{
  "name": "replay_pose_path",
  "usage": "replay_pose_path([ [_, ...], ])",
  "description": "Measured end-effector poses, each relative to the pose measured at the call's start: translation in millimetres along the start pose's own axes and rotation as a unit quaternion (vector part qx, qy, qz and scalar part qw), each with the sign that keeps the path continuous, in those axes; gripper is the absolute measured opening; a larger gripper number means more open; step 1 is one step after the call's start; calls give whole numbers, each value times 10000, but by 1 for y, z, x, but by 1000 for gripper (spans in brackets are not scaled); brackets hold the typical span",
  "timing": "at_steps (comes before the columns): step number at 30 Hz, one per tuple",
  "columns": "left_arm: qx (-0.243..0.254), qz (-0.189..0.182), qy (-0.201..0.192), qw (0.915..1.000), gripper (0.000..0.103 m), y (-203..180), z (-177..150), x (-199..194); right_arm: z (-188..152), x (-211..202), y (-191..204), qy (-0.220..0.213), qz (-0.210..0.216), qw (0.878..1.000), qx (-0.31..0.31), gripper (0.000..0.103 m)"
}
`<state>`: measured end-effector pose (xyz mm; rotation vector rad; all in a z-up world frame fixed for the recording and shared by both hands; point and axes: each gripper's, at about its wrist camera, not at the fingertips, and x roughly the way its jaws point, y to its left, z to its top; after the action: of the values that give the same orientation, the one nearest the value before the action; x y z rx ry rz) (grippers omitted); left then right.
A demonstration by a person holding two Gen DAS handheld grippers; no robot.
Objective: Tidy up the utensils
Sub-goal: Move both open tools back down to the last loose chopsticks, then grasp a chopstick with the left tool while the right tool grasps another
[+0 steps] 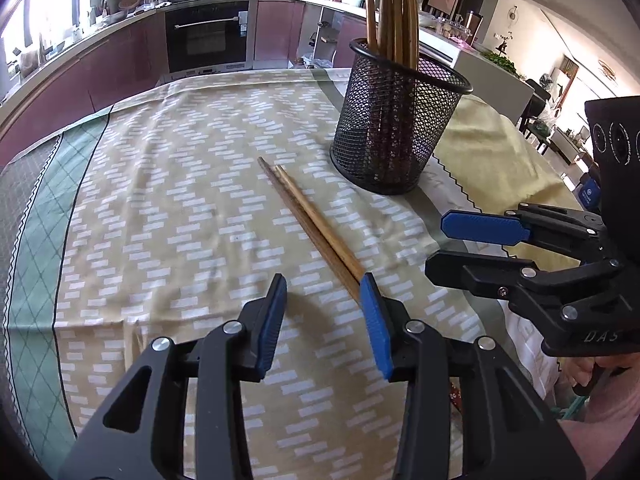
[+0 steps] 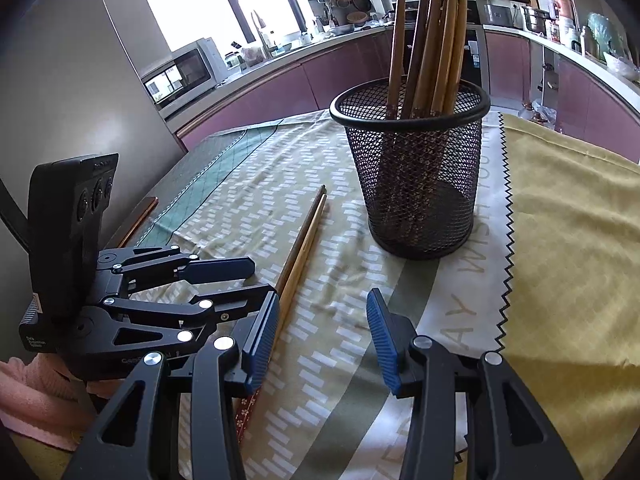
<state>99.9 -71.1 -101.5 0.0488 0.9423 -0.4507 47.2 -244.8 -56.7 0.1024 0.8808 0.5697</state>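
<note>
A pair of wooden chopsticks [image 1: 308, 220] lies side by side on the patterned tablecloth, slanting toward me; its near end disappears under my left gripper's right finger. A black mesh cup [image 1: 400, 128] holding several upright chopsticks stands beyond it. My left gripper [image 1: 323, 284] is open with only cloth between its fingers. In the right wrist view the chopsticks [image 2: 304, 240] run under the left finger of my right gripper [image 2: 323, 300], which is open and holds nothing. The mesh cup [image 2: 416, 176] stands ahead of it. Each gripper shows in the other's view: right gripper [image 1: 436, 244], left gripper [image 2: 260, 278].
A yellow cloth [image 2: 568, 240] with a zigzag edge covers the table's right part. The table edge [image 2: 136, 216] runs along the left. Kitchen counters, an oven [image 1: 208, 36] and a microwave [image 2: 180, 72] stand behind. A pink sleeve [image 2: 28, 396] is at lower left.
</note>
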Motion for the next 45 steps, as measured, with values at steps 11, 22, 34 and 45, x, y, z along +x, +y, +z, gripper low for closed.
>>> replay_pose_path([
  [11, -216, -186, 26, 9996, 32, 12, -1, -3, 0, 8, 15, 163, -58, 9994, -308, 43],
  [22, -344, -312, -21, 9989, 32, 23, 0, -7, -4, 21, 27, 365, -446, 9962, -646, 34],
  [34, 75, -160, 32, 9998, 32, -2, 10, 9, -6, 17, 14, 382, -482, 9973, -407, 31],
  [45, 313, 5, 62, 9995, 14, -3, 7, 2, 2, 26, 16, 456, -530, 9961, -530, 29],
])
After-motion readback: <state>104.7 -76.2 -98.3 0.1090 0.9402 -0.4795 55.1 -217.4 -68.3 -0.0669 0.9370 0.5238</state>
